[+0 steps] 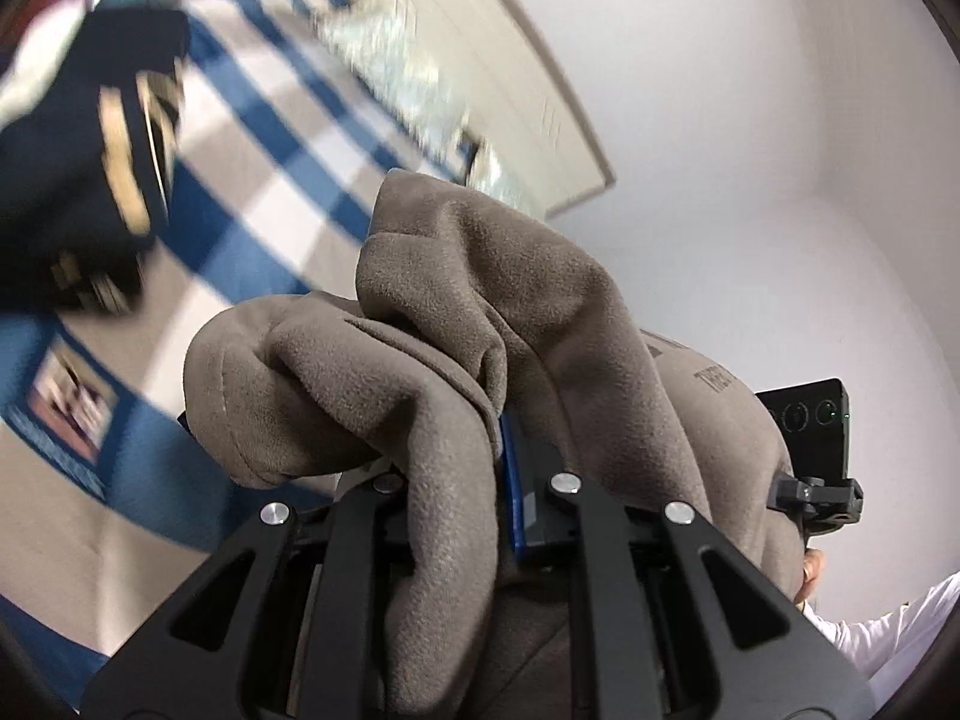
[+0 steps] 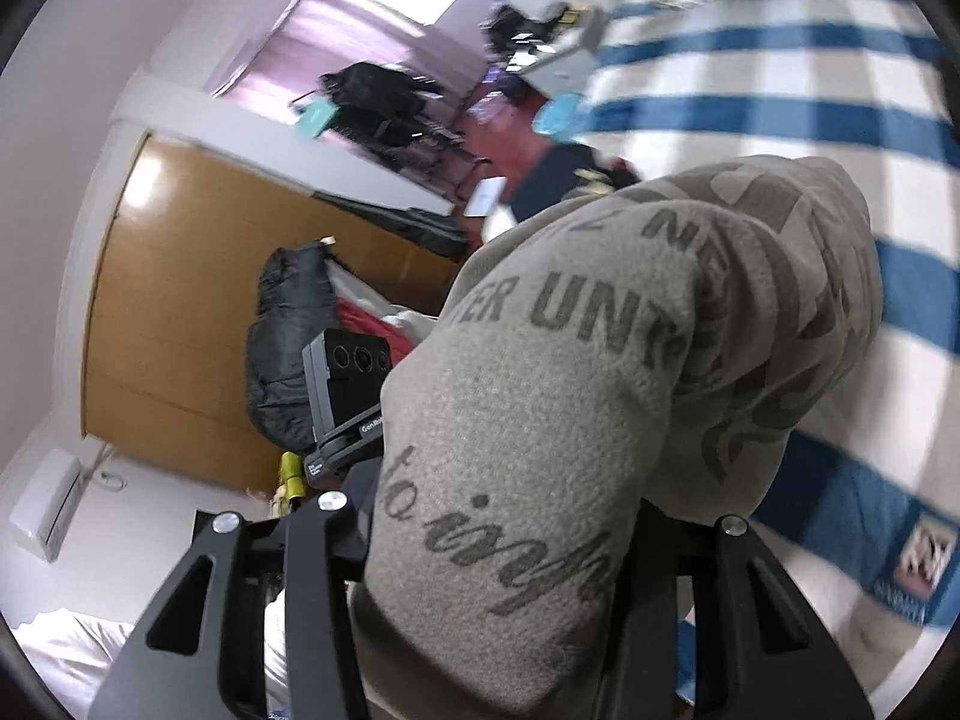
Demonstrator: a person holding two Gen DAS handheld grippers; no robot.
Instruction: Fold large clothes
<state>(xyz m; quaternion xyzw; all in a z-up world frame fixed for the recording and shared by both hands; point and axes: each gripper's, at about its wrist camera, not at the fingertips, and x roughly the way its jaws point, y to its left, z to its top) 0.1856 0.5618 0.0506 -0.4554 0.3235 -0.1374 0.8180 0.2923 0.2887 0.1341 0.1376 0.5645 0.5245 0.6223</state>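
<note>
A large grey-brown fleece garment (image 1: 480,312) with dark printed lettering (image 2: 576,312) is held up in the air by both grippers. My left gripper (image 1: 474,468) is shut on a bunched fold of it; the cloth drapes over and hides the fingertips. My right gripper (image 2: 510,528) is shut on another part of the garment, which covers its fingers completely. The right gripper's camera block (image 1: 810,426) shows past the cloth in the left wrist view, and the left one's (image 2: 348,384) in the right wrist view.
A blue-and-white striped bedspread (image 1: 258,138) lies below, also in the right wrist view (image 2: 780,78). A folded navy garment with gold stripes (image 1: 90,168) lies on it. A wooden wardrobe (image 2: 174,312), a black jacket (image 2: 288,348) and white walls (image 1: 750,150) surround.
</note>
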